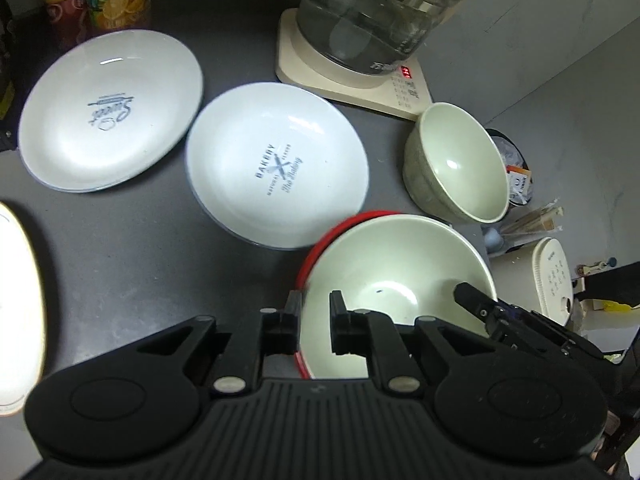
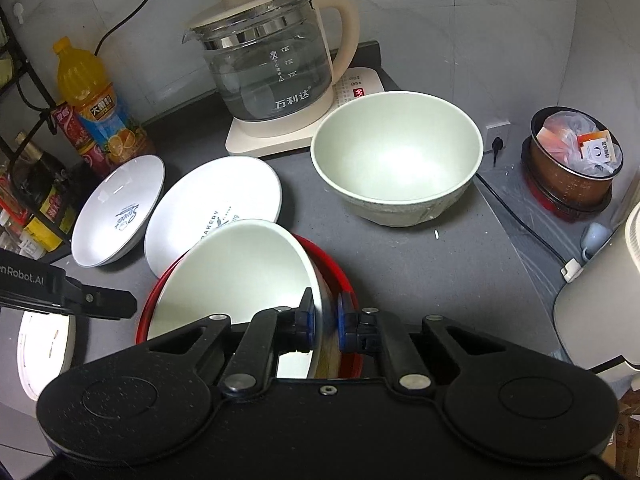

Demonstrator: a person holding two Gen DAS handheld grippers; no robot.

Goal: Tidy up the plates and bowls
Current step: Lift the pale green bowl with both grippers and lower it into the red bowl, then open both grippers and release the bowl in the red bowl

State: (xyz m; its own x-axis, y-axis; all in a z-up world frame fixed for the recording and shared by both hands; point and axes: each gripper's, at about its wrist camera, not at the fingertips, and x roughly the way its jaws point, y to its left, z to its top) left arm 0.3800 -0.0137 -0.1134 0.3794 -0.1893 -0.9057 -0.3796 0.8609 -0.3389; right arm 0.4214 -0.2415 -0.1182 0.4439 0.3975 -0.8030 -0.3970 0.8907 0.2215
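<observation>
Pinching the R wall of the pale green bowl (image 2: 240,276) between its blue pads, the right gripper (image 2: 325,322) holds that bowl tilted inside the red bowl (image 2: 340,276), which sits on the dark counter (image 2: 400,264) at approx 6 o'clock in the right wrist view. In the left wrist view the left gripper (image 1: 315,312) has its fingers on either side of the red rim (image 1: 316,256), one outside, one inside the green bowl (image 1: 400,264); they look narrowed, but whether they actually bite is hard to tell w/ the blur.

A second green bowl (image 2: 396,160) stands upright at 12–1 o'clock of the right view, well apart from the nested pair, just in front of the glass kettle (image 2: 264,60) on its cream base.

Two white plates lie side by side at 10 o'clock: the "Bakery" plate (image 2: 212,204) nearer the red bowl, the "Sweet" plate (image 2: 120,208) beyond it, near the juice bottle (image 2: 92,100). Another white plate (image 2: 44,344) shows at 8 o'clock, partly cut off.
</observation>
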